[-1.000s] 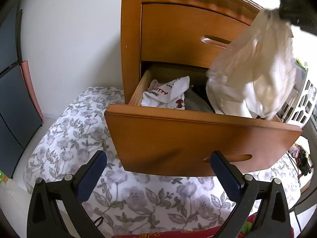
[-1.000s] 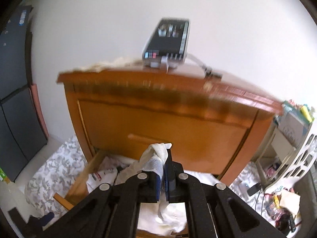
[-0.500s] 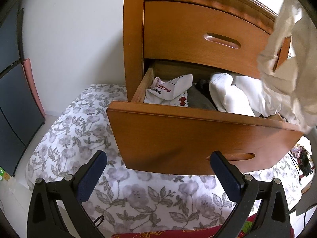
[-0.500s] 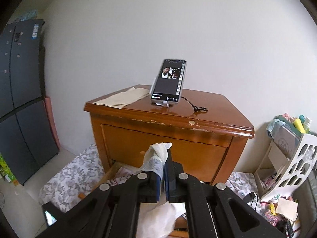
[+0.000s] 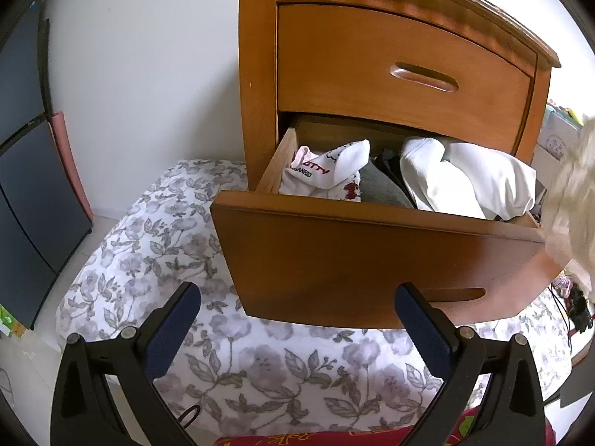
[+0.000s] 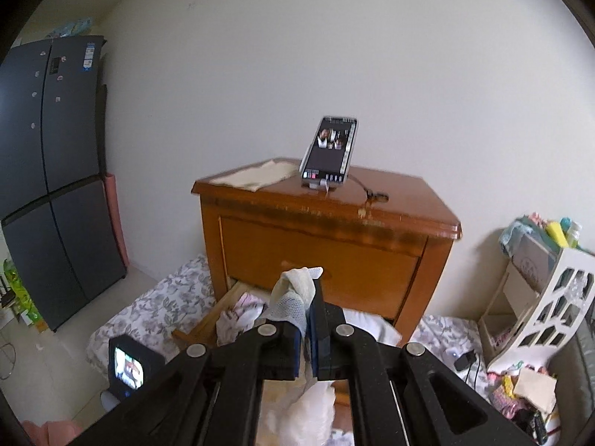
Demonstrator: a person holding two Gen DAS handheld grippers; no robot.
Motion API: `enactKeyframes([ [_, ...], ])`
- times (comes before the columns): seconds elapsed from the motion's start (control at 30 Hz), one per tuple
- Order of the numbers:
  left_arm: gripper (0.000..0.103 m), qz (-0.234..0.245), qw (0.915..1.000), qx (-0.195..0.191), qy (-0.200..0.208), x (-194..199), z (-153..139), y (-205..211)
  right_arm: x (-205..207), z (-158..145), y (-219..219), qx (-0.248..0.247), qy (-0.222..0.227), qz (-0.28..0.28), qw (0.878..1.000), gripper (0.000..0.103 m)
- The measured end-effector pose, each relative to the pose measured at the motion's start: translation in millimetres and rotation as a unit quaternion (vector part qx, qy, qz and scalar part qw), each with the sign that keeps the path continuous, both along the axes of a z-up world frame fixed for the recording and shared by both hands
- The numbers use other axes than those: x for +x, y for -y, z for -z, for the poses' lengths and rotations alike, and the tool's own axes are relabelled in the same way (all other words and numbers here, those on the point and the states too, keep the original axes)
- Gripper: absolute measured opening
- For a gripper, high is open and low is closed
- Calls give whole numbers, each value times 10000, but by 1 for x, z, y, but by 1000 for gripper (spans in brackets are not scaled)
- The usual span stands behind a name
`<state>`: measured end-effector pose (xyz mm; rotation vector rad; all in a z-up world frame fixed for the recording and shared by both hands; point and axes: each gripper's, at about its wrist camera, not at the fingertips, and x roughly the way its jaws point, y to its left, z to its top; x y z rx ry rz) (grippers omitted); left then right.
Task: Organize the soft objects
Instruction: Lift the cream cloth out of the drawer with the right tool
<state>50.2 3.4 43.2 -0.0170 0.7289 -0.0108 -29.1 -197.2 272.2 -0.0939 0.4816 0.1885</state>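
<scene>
The left hand-held gripper [image 5: 297, 314] hangs wide open and empty before the open drawer [image 5: 372, 256], where socks [image 5: 327, 174] lie at its left end and a white garment [image 5: 468, 178] toward its right. The right hand-held gripper [image 6: 308, 319] is clamped on a cream cloth [image 6: 297, 290], held in the air before the nightstand [image 6: 323, 238].

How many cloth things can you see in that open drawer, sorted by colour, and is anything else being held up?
White with red print, the socks: 1 bundle
Grey, a folded cloth: 1
Plain white, a folded garment: 1
Cream, the garment pinched in the right gripper, outside the lower drawer: 1
Total: 4
</scene>
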Motion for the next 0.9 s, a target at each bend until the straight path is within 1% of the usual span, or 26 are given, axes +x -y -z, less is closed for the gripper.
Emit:
enactKeyframes([
  [0.2,103,-8,9999,127,44,-1,-1,3,-2,24,9,168,-318,5,9994,4],
  [0.33,103,-10,9998,185,40,-1,-1,5,5,52,9,140,-717,-1,9973,4],
  [0.5,103,-8,9998,215,37,-1,-1,5,21,105,1,-1,-1426,-19,9898,4],
  [0.6,103,-10,9998,205,33,-1,-1,5,33,144,-3,-99,-1845,102,9827,4],
  [0.67,103,-13,9998,191,23,-1,0,5,40,167,-4,-81,-2093,124,9777,4],
  [0.8,103,-20,9998,175,19,-1,0,4,47,199,-3,-46,-2389,265,9707,5],
  [0.9,103,-13,9998,194,28,0,0,4,50,214,-3,-84,-2502,349,9675,5],
])
